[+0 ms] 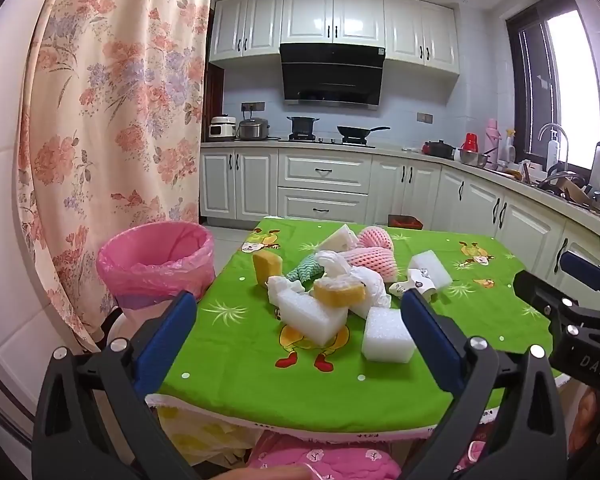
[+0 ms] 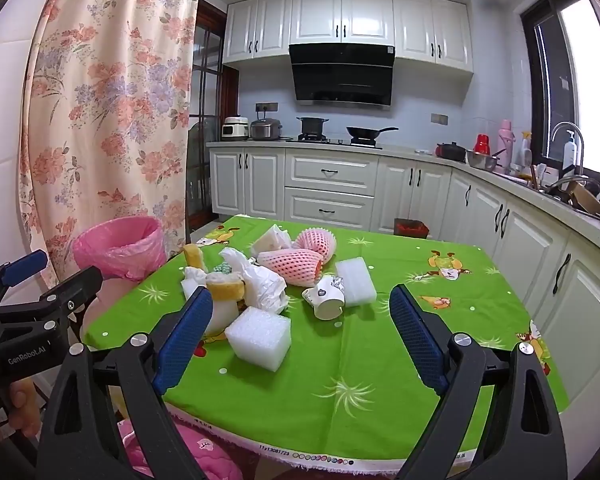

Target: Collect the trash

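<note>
A heap of trash lies on the green tablecloth (image 1: pixel 300 380): white foam blocks (image 1: pixel 388 334), yellow sponges (image 1: pixel 338 292), pink foam fruit nets (image 1: pixel 366 260), crumpled white plastic (image 2: pixel 266 280) and a tipped paper cup (image 2: pixel 328 300). A bin with a pink liner (image 1: pixel 156 256) stands off the table's left side. My left gripper (image 1: pixel 298 298) hovers open over the near table edge, short of the heap, with nothing between its fingers. My right gripper (image 2: pixel 301 294) is open and empty too, to the right of the left one, facing the nearest foam block (image 2: pixel 260 336).
A floral curtain (image 1: pixel 112 120) hangs behind the bin on the left. White cabinets and a counter with stove, pots and sink (image 2: pixel 572 192) run along the back and right. A small red bin (image 2: pixel 410 228) sits on the floor beyond the table. Pink quilted fabric (image 1: pixel 324 460) lies below the table edge.
</note>
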`<state>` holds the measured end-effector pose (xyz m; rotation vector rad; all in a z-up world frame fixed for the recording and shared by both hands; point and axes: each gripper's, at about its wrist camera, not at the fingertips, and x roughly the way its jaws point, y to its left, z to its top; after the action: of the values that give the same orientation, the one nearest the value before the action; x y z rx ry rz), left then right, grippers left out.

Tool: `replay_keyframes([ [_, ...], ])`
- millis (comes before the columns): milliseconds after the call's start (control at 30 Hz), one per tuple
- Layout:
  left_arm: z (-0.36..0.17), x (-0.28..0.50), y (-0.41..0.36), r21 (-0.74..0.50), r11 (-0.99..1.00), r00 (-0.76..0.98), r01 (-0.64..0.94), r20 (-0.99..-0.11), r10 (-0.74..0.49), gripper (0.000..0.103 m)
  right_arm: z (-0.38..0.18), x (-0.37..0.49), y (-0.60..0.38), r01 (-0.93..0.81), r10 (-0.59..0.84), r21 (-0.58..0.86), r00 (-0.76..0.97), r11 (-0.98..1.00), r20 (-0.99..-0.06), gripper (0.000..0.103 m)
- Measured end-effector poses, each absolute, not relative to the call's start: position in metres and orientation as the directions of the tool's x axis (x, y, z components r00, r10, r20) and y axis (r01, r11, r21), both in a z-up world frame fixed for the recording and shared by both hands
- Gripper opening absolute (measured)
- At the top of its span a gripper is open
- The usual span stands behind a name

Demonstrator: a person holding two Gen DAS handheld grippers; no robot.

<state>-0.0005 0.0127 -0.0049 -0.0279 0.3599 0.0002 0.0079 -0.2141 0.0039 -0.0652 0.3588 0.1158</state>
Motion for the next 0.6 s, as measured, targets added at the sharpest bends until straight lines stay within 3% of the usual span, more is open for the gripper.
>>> replay_keyframes([
  [600,-0.0001,-0.0042,0.0057,-0.025,1.000,0.942,-0.013,-0.335,0.004,0.099,0.0046,0.0034,-0.2100,-0.130,0.108,-0.038,0.929,0.991,-0.355,0.085],
])
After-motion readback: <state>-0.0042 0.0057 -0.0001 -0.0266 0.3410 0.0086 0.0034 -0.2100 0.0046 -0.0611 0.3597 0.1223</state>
